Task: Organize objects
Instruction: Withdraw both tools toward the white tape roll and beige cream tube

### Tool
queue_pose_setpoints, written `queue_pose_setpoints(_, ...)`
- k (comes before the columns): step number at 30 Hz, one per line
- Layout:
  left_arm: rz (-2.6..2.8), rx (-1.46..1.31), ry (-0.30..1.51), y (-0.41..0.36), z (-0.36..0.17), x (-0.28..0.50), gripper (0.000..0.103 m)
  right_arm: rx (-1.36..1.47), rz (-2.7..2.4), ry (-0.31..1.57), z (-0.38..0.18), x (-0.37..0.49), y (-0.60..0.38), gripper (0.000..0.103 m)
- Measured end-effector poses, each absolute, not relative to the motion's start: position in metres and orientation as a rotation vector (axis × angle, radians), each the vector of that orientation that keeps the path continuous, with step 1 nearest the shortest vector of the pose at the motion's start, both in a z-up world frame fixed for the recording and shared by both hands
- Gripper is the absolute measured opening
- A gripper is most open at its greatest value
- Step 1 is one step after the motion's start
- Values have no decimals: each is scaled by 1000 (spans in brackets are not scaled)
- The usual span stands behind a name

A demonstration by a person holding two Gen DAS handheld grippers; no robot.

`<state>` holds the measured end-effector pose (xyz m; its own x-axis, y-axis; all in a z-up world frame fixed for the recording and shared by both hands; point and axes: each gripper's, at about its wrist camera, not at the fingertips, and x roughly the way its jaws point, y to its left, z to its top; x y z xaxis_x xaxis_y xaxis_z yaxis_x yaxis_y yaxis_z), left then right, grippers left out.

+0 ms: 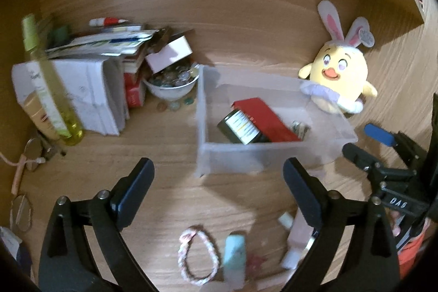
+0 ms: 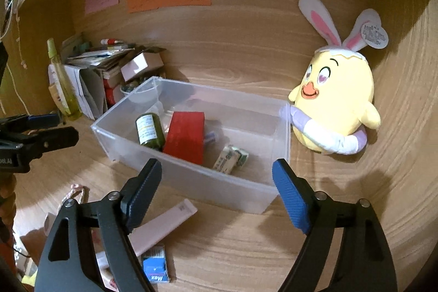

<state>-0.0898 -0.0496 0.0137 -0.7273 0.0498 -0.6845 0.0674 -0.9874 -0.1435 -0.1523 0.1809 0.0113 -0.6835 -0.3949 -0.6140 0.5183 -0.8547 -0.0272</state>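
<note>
Box on desk reads "Max".

One clear bin holds three things: one bottle, one red box, one small packet. One plush chick, three coloured notes, upper frame.

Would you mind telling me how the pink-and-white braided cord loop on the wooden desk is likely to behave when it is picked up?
The pink-and-white braided cord loop looks soft and thin, so it will probably droop limply and weigh little. Lying flat on the wooden desk, it may be awkward to pinch.
</note>
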Motion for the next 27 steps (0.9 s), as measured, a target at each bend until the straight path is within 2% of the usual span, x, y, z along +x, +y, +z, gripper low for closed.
queue_pose_setpoints(14, -2787, 1273, 258, -60, -35, -54, 97, 992, -2414, 274, -28, -131, 170, 81)
queue_pose_setpoints(27, -2765, 1355, 316, -60, -57, -24, 97, 1123, -2279, 245, -59, -121, 147, 81)
